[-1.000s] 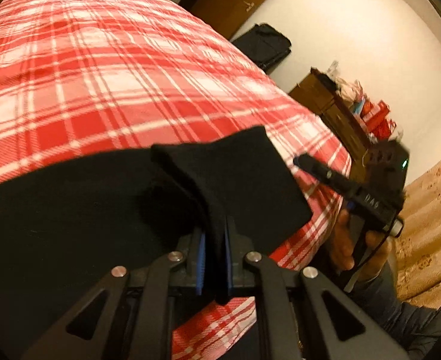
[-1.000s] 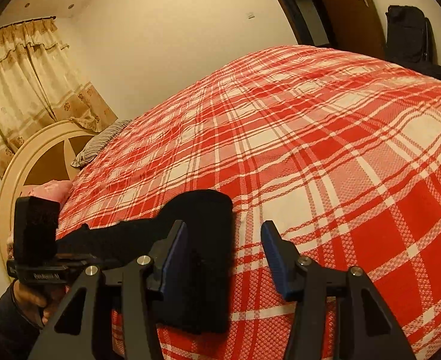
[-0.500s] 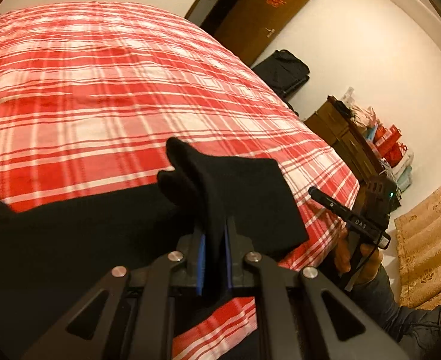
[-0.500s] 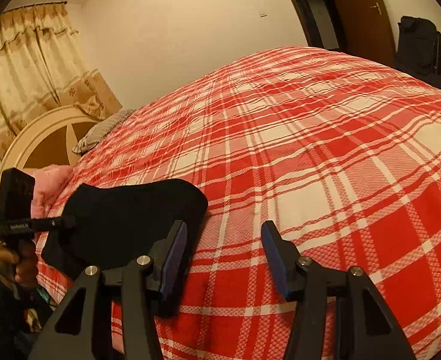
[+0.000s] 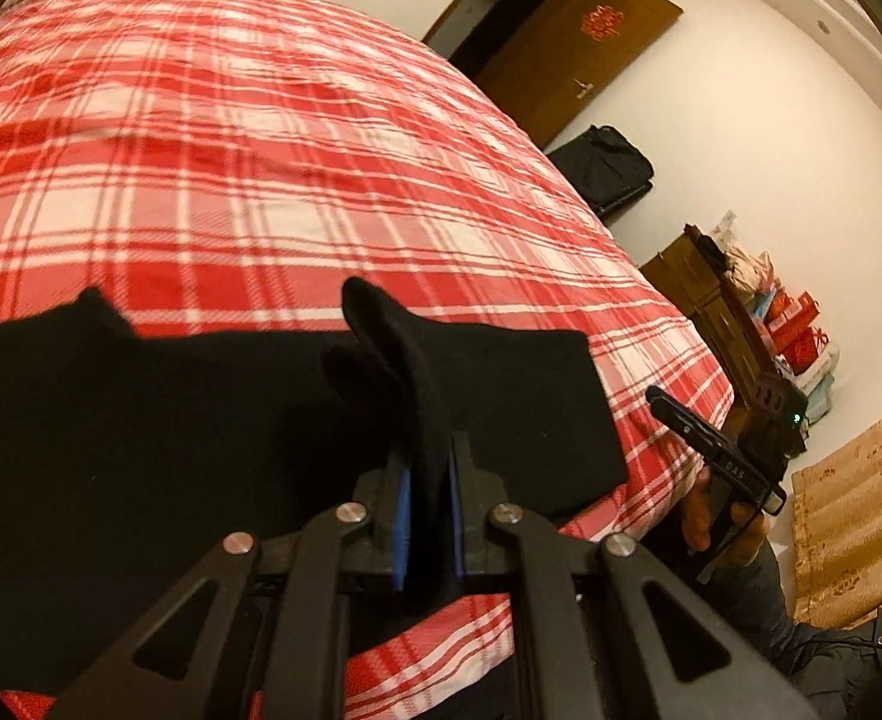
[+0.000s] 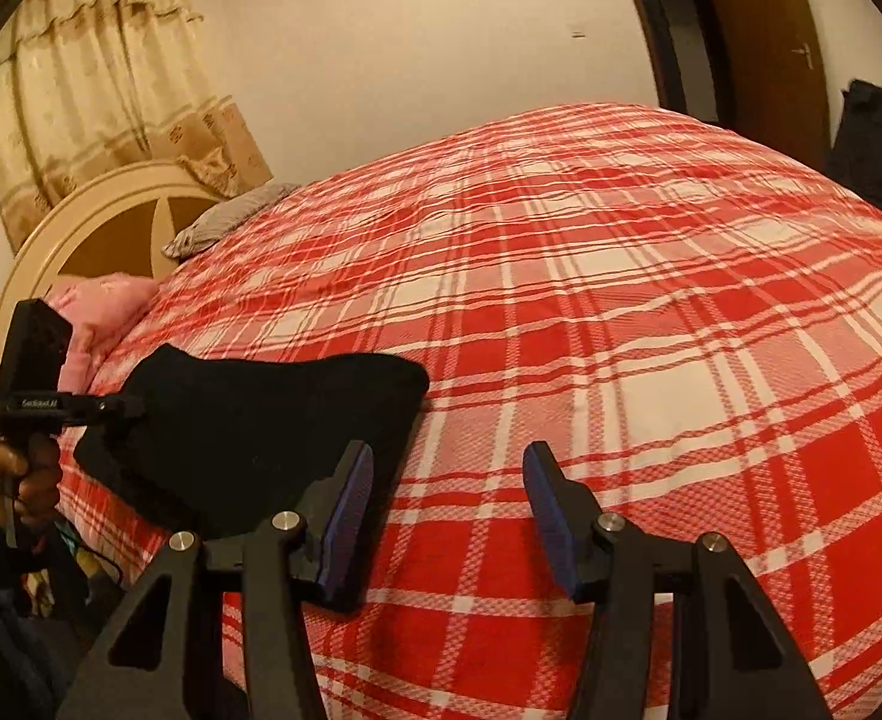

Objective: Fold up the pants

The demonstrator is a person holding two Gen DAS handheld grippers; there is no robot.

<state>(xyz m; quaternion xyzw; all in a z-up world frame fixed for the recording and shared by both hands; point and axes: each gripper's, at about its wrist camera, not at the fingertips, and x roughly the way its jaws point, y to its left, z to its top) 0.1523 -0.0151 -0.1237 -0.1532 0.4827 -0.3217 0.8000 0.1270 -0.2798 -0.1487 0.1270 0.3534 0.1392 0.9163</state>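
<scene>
Left wrist view: the left gripper [image 5: 428, 516] has its fingers clamped on a raised pinch of the black pants [image 5: 201, 420], which lie near the edge of the red plaid bed [image 5: 261, 150]. The right gripper [image 6: 447, 516] hovers just beside the pants with fingers apart, holding nothing. This looks like mid-fold: one end is gathered, and the next move likely calls for carrying it across the garment and laying it flat. The pants' left portion runs out of frame, so waistband, legs and the number of folds cannot be told.
</scene>
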